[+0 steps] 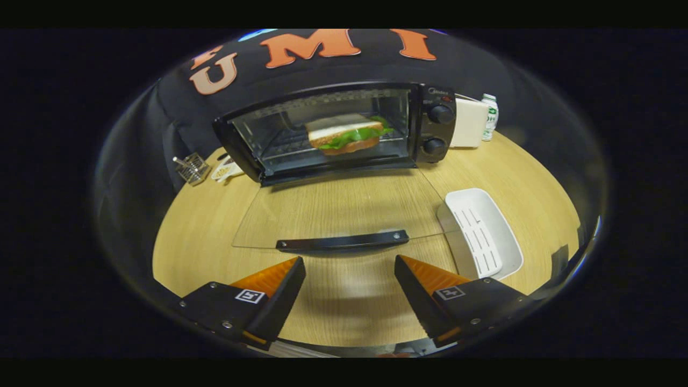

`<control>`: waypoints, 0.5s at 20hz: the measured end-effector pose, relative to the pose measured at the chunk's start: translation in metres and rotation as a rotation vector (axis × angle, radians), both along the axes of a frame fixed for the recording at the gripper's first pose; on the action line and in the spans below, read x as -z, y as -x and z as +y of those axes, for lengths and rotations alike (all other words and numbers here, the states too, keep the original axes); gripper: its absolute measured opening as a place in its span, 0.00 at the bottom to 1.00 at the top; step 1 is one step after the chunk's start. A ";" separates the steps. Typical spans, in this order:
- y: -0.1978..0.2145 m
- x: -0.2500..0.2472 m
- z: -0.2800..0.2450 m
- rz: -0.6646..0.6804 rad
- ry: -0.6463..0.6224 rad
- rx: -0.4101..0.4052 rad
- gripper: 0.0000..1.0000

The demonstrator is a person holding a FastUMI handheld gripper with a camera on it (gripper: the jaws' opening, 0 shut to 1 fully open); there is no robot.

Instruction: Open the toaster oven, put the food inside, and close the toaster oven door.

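- The black toaster oven stands toward the far edge of the round, light wooden desk, its clear glass door folded fully down flat over the desk top.
- The food, a sandwich of white and brown bread with green lettuce, already lies on the wire rack inside the oven cavity.
- The long black door handle runs along the door's near edge, just ahead of the fingertips.
- The gripper holds nothing: its fingers are spread wide apart, with bare desk between them.
- Judging from this, opening and loading are done; closing the door is the step left.
- The next move probably calls for getting a finger under the handle or the door's edge and swinging it up toward the oven front until it seats.
- An empty white oval plastic tray with slots lies by the right finger, near the desk's right edge.
- A small wire basket sits at the far left edge; a cream box and a small bottle stand at the oven's right.
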State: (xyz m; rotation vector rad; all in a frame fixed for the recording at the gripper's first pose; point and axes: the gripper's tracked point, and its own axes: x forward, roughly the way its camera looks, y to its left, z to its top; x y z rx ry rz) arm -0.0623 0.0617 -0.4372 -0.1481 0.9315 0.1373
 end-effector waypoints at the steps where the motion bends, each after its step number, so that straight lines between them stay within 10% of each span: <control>1: 0.001 0.008 0.000 0.015 0.020 -0.010 0.99; 10: -0.014 0.027 0.013 0.007 0.036 -0.025 0.99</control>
